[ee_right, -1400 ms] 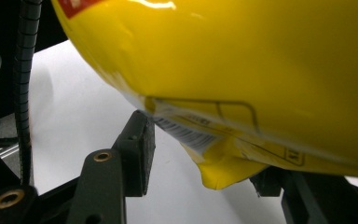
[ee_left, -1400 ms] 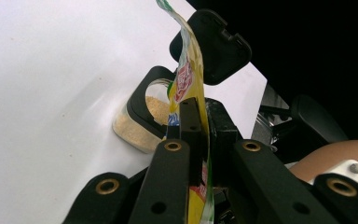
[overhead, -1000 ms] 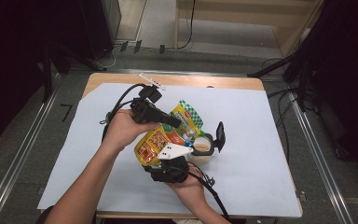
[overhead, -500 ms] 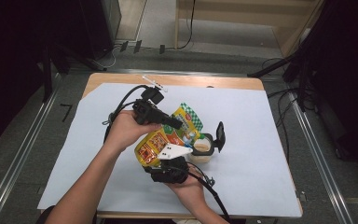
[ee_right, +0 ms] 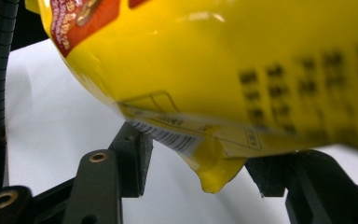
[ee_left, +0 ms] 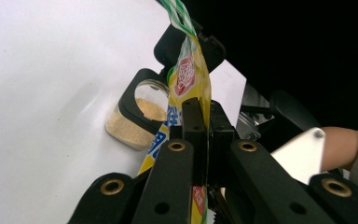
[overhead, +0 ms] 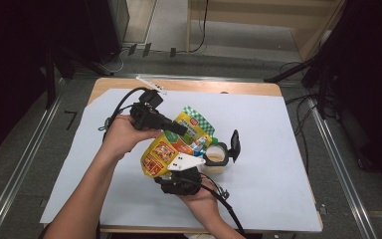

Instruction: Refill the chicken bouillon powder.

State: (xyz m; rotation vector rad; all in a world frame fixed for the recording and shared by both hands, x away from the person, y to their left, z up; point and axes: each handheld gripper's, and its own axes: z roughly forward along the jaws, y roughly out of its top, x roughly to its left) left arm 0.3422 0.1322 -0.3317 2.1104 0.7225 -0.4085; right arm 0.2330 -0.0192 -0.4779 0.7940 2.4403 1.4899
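A yellow pouch (overhead: 165, 149) with a green-checked top hangs tilted over the table's middle. My left gripper (ee_left: 200, 122) is shut on its thin edge; from above, my left gripper (overhead: 178, 128) reaches in from the left. My right gripper (ee_right: 205, 164) sits under the pouch (ee_right: 214, 60). Its jaws have just been opening a little. The pouch's lower corner hangs between them and the pads stand apart from it. Beside the pouch stands a small jar (overhead: 216, 159) of beige powder with its black flip lid (overhead: 235, 144) open.
White paper (overhead: 278, 149) covers the wooden table (overhead: 219, 85). A small white strip (overhead: 151, 84) lies at the far edge. Cables trail from both grippers. The floor around has metal rails and dark furniture.
My left hand has shifted slightly with the pouch in its grip. The right hand has stayed under the pouch.
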